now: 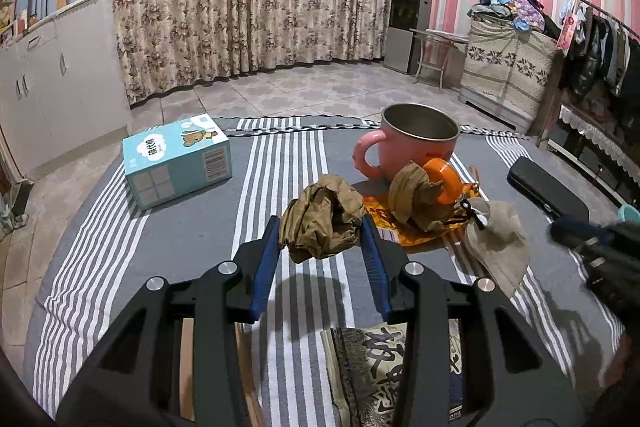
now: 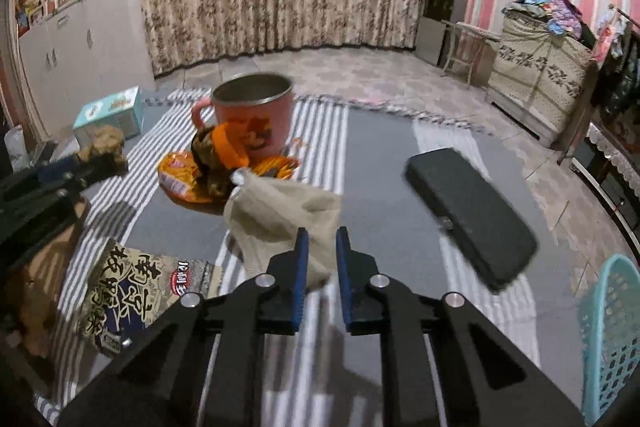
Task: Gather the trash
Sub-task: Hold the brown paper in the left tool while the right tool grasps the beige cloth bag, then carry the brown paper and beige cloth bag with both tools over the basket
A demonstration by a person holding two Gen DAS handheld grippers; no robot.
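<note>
Right gripper pinches a corner of the beige cloth scrap in front of the pink mug; left gripper clamps a crumpled brown paper wad; the thin corner grip could slip, dropping it short of the turquoise basket

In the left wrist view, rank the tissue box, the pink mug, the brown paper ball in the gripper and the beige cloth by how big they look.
1. Tissue box.
2. Pink mug.
3. Paper ball and beige cloth: look alike, and both lie nearer the camera, so I won't rank them.
</note>
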